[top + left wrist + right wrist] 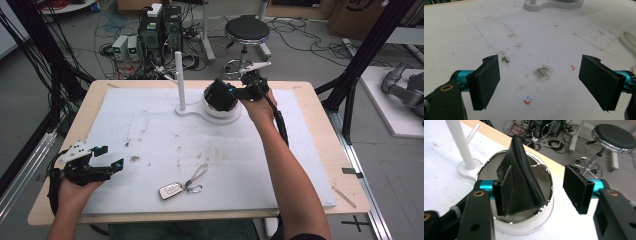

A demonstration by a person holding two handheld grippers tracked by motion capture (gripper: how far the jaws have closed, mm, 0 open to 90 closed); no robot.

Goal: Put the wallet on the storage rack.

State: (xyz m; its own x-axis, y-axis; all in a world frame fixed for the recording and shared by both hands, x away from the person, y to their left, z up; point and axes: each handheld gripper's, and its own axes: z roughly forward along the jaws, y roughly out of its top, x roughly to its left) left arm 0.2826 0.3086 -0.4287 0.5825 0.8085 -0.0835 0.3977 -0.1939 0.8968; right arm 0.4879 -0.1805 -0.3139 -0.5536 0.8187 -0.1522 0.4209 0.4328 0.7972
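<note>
Right gripper [544, 192] first: its fingers [576, 190] are spread wide over the shiny round dish [544, 177] at the far side of the worktop. A black leather pouch [522, 182] stands up out of that dish like a little tent, and the left-hand finger in the right gripper view sits right against its side, while the other finger is well clear of it. So nothing is pinched. From the high view the same gripper [231, 94] hovers over the dish [223, 111], which shares a white base with an upright white post [179, 80].

Left gripper [541, 82] is down at the near left corner, fingers [486, 82] wide apart with nothing between them, just grubby mat underneath. The person's hand [75, 187] holds it low over the mat edge.

A car key fob [171, 190] with a wire loop [197, 176] lies near the front middle, well away from both grippers.

The surface is a white mat [150, 150] on a light wooden worktop [320, 120], and it's pretty dirty: grey smudges, a faint blue line, a couple of tiny orange specks.

Room behind is a cable jungle on a grey floor, with computer boxes [160, 30], a black round stool [247, 30], and black frame struts [370, 45] at either side
</note>
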